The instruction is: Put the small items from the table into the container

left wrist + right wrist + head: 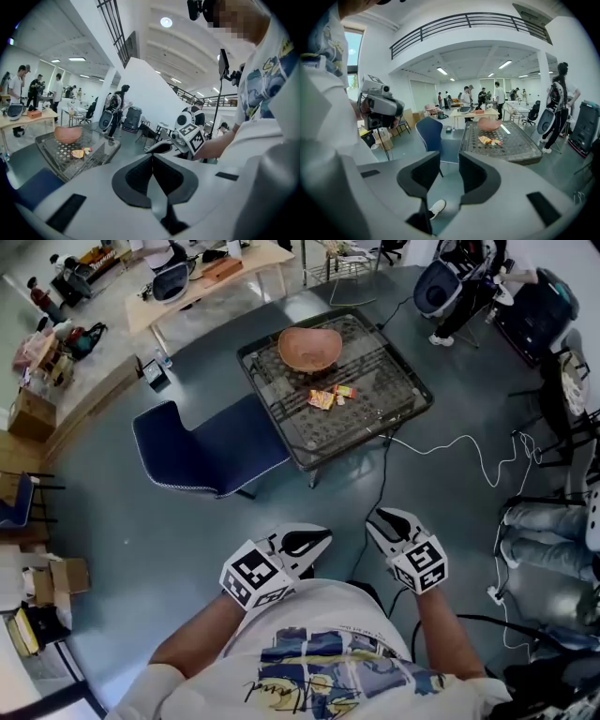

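The worktop (380, 371), a dark low table with a grid-patterned top, is seen in the upper middle of the head view; the container (309, 348), a shallow orange-brown bowl, stands on the upper part of it. The small items (328, 397), a few orange, yellow and red packets, lie on the worktop just below the container in the frame, near it but not inside it; whether they touch one another cannot be told.

Both grippers are held low in the frame, close to the person's white printed shirt (328, 615) and well apart from the worktop; nothing is carried by either. The left gripper (314, 540) is found at lower centre-left; in the left gripper view its jaws are seen clenched together on nothing. The right gripper (384, 521) is found at lower centre-right; in the right gripper view its jaws are seen released, with a clear gap through which only grey floor (446, 193) and a white shoe (436, 206) are shown.

A blue chair (211, 451) is set at the left of the worktop, just beside its lower left edge; a white cable (469, 451) is laid across the floor at the right of the frame.
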